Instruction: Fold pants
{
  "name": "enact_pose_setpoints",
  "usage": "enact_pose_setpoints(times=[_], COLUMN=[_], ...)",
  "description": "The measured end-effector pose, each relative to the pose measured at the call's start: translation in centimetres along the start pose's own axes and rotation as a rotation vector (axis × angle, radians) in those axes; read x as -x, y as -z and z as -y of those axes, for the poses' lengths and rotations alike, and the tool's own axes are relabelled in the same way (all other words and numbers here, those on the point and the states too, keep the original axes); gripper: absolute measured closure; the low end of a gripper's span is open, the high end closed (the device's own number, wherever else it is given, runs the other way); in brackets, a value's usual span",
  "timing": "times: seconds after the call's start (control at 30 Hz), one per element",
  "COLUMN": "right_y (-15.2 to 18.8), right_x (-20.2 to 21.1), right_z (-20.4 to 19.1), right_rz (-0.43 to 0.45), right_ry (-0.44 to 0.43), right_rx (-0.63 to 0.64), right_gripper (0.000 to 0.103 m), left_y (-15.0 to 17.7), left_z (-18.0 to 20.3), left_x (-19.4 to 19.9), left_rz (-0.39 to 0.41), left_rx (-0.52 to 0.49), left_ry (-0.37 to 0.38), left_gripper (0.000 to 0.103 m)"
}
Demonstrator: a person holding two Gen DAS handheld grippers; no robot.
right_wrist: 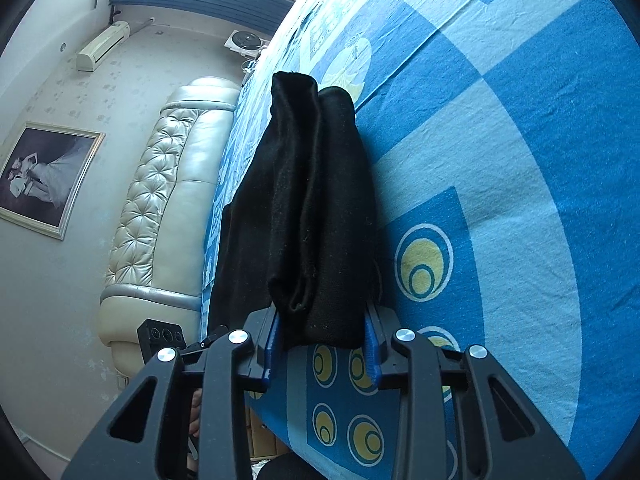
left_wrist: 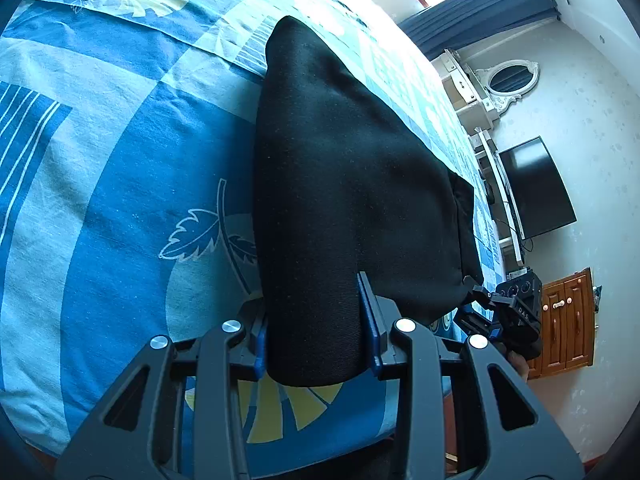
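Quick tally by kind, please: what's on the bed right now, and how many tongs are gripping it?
Black pants: 1, lying on the blue patterned bedsheet
Tongs clamped on the pants: 2, the left tongs and the right tongs
Total: 3

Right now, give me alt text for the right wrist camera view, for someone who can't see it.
The right claw is clamped on the edge of folded black pants lying on a blue patterned bedsheet. To the left are a cream tufted headboard and a framed photo on the wall.
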State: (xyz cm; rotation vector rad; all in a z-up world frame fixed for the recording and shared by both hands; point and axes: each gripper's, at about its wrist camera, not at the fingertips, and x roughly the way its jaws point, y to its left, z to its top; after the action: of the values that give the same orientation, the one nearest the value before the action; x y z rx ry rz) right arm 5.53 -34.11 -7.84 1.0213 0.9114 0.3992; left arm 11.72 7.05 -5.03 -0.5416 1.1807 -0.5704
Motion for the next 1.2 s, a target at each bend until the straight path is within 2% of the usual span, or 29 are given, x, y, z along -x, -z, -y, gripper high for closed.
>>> enact_pose_setpoints(times=[0.6, 0.67, 0.77, 0.9, 0.93, 1.1, 1.13, 1.17, 1.2], right_y=[0.5, 0.3, 0.5, 1.0, 1.0, 0.6, 0.6, 0.7, 0.7], right_x=[0.2, 0.2, 0.5, 0.8, 0.7, -0.4, -0.6, -0.7, -0.8], right_z=[0.2, 0.3, 0.7, 0.3, 0.2, -0.1, -0.3, -0.3, -0.2], right_rz=[-0.005, -0.003, 0.01, 0.028, 0.03, 0.033, 0.028, 0.027, 0.023], right_ry=[-0.012, -0.016, -0.032, -0.025, -0.023, -0.02, -0.006, 0.016, 0.019], right_rx=[-0.008, -0.006, -0.026, 0.003, 0.006, -0.004, 0.004, 0.007, 0.002], right_gripper=[0.069, 0.066, 0.056, 0.046, 0.045, 0.041, 0.043, 0.052, 0.06], left_y=[0.0, -0.1, 0.0, 0.6, 0.7, 0.7, 0.7, 0.7, 0.7], left_z=[0.2, 0.1, -0.3, -1.3, -1.6, -1.7, -1.7, -1.6, -1.7], left_x=[-0.8, -0.9, -0.9, -0.4, -0.3, -0.7, -0.8, -1.1, -1.2], left_rz=[-0.005, -0.007, 0.003, 0.019, 0.026, 0.034, 0.028, 0.013, 0.01], left_rx=[-0.011, -0.012, -0.007, 0.044, 0.061, 0.079, 0.073, 0.073, 0.082], left_ry=[0.005, 0.012, 0.027, 0.074, 0.09, 0.1, 0.097, 0.086, 0.08], left_gripper=[0.068, 0.065, 0.057, 0.033, 0.033, 0.034, 0.047, 0.055, 0.056])
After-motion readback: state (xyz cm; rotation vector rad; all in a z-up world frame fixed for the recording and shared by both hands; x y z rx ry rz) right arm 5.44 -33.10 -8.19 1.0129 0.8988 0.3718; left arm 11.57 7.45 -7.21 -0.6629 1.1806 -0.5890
